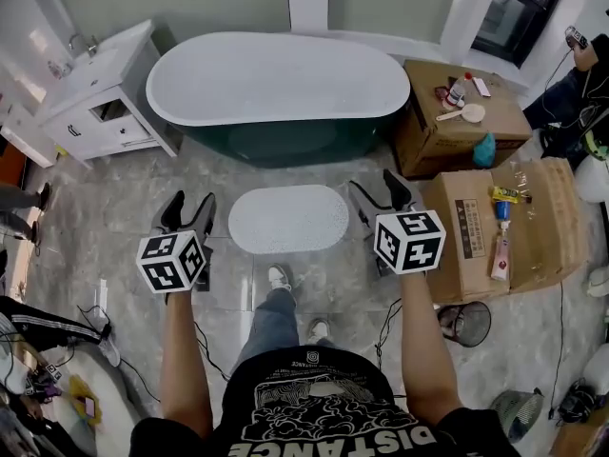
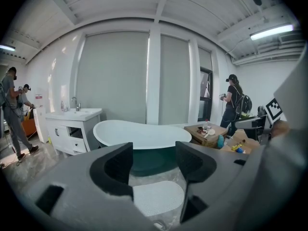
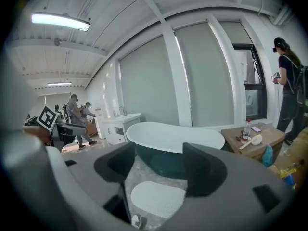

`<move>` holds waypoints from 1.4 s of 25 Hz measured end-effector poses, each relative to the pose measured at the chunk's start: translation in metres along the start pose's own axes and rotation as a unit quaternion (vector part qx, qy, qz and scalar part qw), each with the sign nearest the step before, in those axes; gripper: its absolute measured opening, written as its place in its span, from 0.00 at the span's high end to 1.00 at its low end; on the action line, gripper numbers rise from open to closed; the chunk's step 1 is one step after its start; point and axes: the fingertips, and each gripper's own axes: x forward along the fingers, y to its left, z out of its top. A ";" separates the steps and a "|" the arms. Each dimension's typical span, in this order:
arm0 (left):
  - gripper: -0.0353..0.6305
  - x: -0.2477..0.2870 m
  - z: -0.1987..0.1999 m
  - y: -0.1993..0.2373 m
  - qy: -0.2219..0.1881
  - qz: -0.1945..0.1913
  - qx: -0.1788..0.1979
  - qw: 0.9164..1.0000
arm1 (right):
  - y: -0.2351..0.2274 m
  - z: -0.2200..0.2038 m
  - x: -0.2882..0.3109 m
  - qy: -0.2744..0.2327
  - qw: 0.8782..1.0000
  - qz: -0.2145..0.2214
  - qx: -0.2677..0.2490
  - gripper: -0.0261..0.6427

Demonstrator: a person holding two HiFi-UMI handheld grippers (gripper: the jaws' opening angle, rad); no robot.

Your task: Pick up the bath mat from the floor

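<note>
A white oval bath mat (image 1: 289,218) lies flat on the marbled floor in front of the bathtub (image 1: 278,82). My left gripper (image 1: 188,210) hangs left of the mat, apart from it, jaws open and empty. At the mat's right, my right gripper (image 1: 381,191) is likewise open with nothing between its fingers. Through the left gripper view the mat (image 2: 158,197) shows below the gap of my left gripper (image 2: 154,166). In the right gripper view the mat (image 3: 158,198) lies on the floor beyond my right gripper (image 3: 159,170).
A white vanity cabinet (image 1: 103,93) stands at the back left. Cardboard boxes (image 1: 504,227) with bottles and tubes sit at the right, a second box (image 1: 455,112) behind them. The person's shoe (image 1: 279,276) is just short of the mat. Other people stand around the room.
</note>
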 end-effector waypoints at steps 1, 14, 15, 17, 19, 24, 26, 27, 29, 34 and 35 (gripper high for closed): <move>0.52 0.007 0.001 0.003 0.000 -0.001 0.000 1.000 | -0.002 0.002 0.007 0.000 1.000 -0.001 -0.001 0.51; 0.52 0.140 0.034 0.096 0.004 -0.011 -0.018 1.000 | -0.021 0.037 0.144 0.020 0.999 -0.032 -0.002 0.50; 0.52 0.149 0.035 0.103 0.007 -0.013 -0.020 1.000 | -0.022 0.037 0.154 0.025 0.999 -0.034 -0.001 0.50; 0.52 0.166 0.034 0.115 0.016 -0.018 -0.026 0.999 | -0.023 0.038 0.171 0.038 0.998 -0.040 0.000 0.50; 0.52 0.183 0.031 0.127 0.026 -0.024 -0.033 0.999 | -0.024 0.040 0.189 0.049 0.998 -0.045 0.001 0.50; 0.52 0.219 0.015 0.155 0.050 -0.035 -0.044 0.997 | -0.027 0.035 0.230 0.074 0.996 -0.059 0.002 0.49; 0.52 0.232 0.007 0.165 0.057 -0.037 -0.048 0.997 | -0.030 0.028 0.243 0.085 0.994 -0.065 0.004 0.49; 0.52 0.238 0.002 0.168 0.062 -0.038 -0.049 0.996 | -0.032 0.024 0.248 0.091 0.994 -0.068 0.006 0.49; 0.52 0.247 -0.009 0.174 0.070 -0.038 -0.056 0.995 | -0.034 0.014 0.259 0.102 0.992 -0.072 0.013 0.49; 0.51 0.271 -0.042 0.182 0.097 -0.045 -0.069 0.992 | -0.033 -0.006 0.289 0.123 0.990 -0.068 0.024 0.48; 0.51 0.274 -0.049 0.182 0.103 -0.046 -0.070 0.991 | -0.035 -0.010 0.293 0.127 0.989 -0.067 0.024 0.48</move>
